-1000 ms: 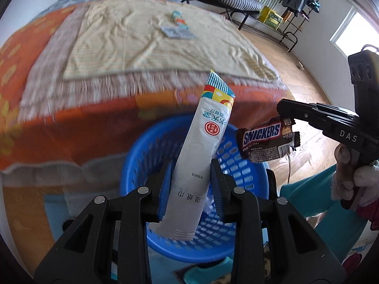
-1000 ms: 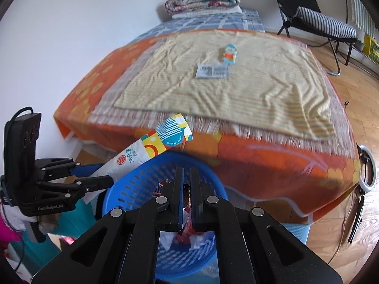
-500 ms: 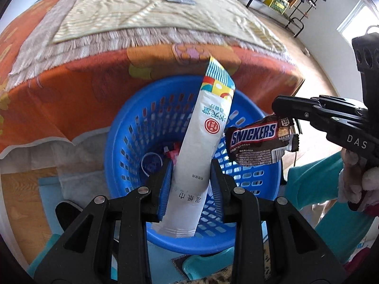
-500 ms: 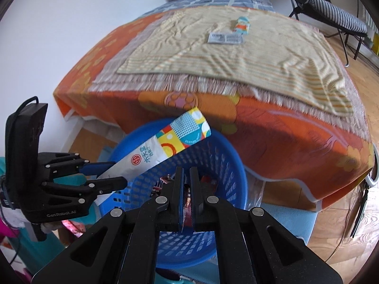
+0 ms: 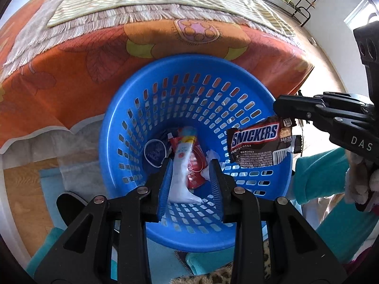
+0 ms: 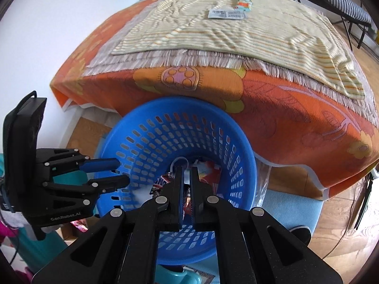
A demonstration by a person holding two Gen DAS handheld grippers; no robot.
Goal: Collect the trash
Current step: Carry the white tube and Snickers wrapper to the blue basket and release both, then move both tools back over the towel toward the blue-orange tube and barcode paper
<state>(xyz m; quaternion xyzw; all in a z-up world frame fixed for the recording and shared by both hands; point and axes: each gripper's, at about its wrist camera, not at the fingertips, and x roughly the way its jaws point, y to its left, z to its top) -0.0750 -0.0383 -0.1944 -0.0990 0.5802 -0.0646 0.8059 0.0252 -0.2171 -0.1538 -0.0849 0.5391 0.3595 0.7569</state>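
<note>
Left wrist view: the left gripper (image 5: 190, 179) pointed steeply down into the blue basket (image 5: 165, 71). Its jaws had just been opening and stood apart; the long white packet (image 5: 181, 177) lay inside the basket below them, slanted among red wrappers, blurred, no pad pressing on it. A round dark blue lid (image 5: 155, 152) sat left of the packet on the basket floor. At the right edge the right gripper (image 5: 284, 114) held a Snickers wrapper (image 5: 258, 142) by its upper right corner; the wrapper hung over the basket's right rim. Behind the basket, the orange flowered bedspread (image 5: 71, 59) draped down.

Right wrist view: the right gripper's jaws were pinched nearly together over the basket, with only a slim bit of wrapper visible between them. The left gripper, seen from the side at the left, had nothing between its two parted fingers (image 6: 111, 181) at the basket's left rim. On the striped blanket (image 6: 236, 37) remained a flat printed packet (image 6: 226, 14) and a small colourful wrapper (image 6: 245, 2), touching each other.
</note>
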